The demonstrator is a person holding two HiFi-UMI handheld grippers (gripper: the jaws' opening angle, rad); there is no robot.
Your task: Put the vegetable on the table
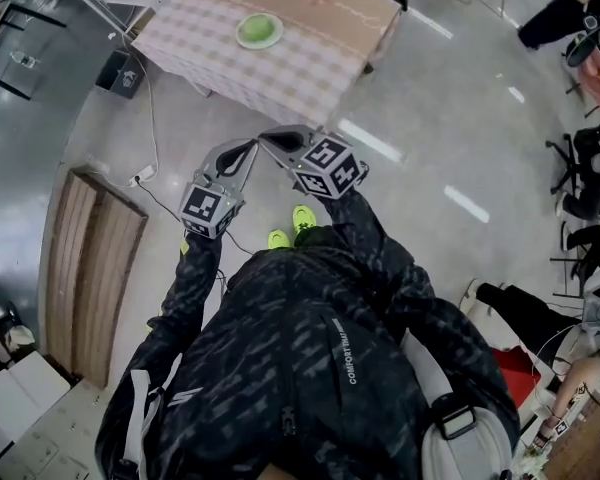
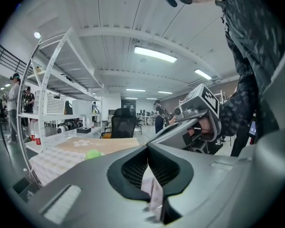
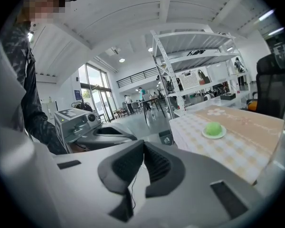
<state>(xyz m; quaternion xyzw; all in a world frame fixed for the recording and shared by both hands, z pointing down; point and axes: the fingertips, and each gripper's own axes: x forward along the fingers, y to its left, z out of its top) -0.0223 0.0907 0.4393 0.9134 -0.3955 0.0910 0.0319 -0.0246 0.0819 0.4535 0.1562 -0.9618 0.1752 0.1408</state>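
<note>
The left tongs and right tongs are hanging closed and empty — tips almost meeting — while on the far counter a vegetable is sitting on a plate.

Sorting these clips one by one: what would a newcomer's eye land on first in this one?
The bright green vegetable stands out, sitting on a pale plate on the checked-cloth table at the top of the head view. Below it, the left gripper and right gripper are held close together over the grey floor, short of the table, both shut with nothing between the jaws. The person's lime-green shoes show just beneath them.
</note>
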